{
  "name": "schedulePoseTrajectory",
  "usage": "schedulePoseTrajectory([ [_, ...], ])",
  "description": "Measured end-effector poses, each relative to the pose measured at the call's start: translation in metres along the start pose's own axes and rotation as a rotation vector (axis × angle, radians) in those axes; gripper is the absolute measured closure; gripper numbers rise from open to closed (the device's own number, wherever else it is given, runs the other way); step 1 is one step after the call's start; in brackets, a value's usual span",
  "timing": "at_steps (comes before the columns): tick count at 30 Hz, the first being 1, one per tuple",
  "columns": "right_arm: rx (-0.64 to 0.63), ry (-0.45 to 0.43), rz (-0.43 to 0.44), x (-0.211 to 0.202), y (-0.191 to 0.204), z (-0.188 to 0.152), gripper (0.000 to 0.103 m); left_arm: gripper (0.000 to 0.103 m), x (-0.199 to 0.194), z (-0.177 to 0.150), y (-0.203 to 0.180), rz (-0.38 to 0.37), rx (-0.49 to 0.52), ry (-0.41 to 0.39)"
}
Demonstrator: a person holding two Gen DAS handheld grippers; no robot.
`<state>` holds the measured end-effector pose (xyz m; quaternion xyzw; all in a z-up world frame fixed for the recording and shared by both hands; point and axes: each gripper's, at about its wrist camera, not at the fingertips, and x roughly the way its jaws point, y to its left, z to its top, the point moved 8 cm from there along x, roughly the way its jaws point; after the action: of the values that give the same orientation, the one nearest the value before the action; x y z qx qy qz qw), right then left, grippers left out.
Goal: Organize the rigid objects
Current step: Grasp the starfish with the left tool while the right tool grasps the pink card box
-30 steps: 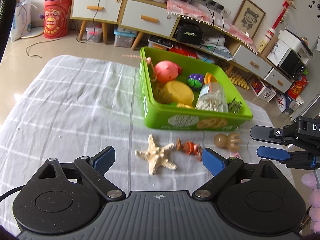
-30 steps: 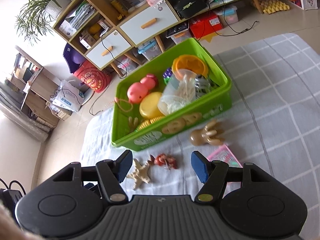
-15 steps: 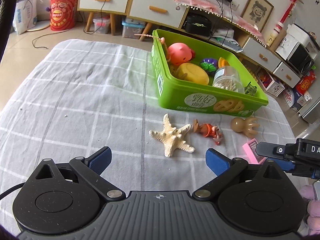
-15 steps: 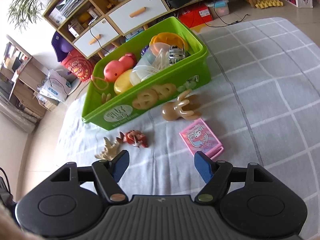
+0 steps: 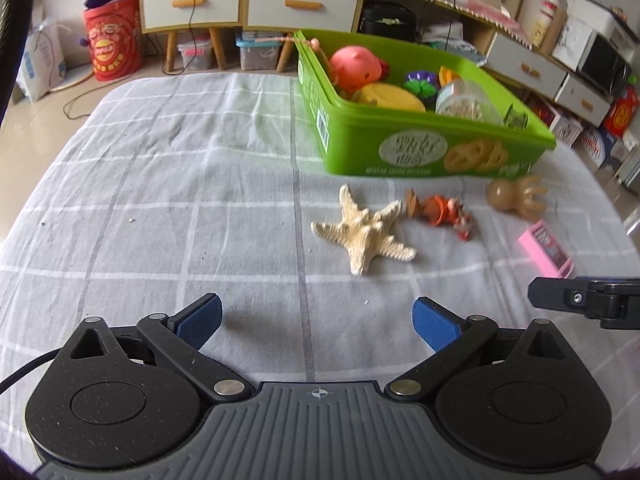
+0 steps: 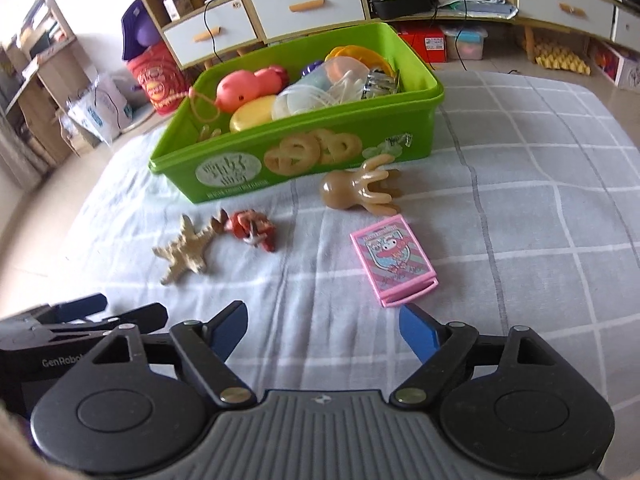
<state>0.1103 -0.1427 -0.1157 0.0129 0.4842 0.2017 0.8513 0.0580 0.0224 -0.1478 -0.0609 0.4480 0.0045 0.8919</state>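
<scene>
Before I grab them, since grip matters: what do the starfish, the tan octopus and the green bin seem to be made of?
Starfish: probably dried real one or resin, matte, bumpy cream surface.
Tan octopus: likely soft rubber or vinyl, smooth, slightly translucent sheen.
Green bin: rigid plastic, glossy, with printed biscuit label.

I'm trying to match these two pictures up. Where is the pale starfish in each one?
Left wrist view: the starfish lies centre-right on the checked cloth, ahead of the open, empty left gripper.
Right wrist view: the starfish lies left of centre, beside the small orange figure.
Shared landmark: the green bin, just behind it in both.
</scene>
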Motion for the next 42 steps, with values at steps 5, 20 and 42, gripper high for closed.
schedulePoseTrajectory([
  [5, -0.099, -0.002, -0.059, 0.008, -0.003, -0.008, 0.033, 0.002, 0.008, -0.003, -0.004, 0.042, 0.098, -0.030],
  [20, -0.175, -0.109, -0.132, 0.022, -0.030, -0.001, 0.013, 0.001, 0.022, 0.009, -0.016, -0.014, 0.177, -0.174],
  [42, -0.146, -0.186, -0.166, 0.030, -0.037, 0.012, 0.013, 0.021, 0.026, 0.020, -0.029, -0.073, 0.232, -0.204],
])
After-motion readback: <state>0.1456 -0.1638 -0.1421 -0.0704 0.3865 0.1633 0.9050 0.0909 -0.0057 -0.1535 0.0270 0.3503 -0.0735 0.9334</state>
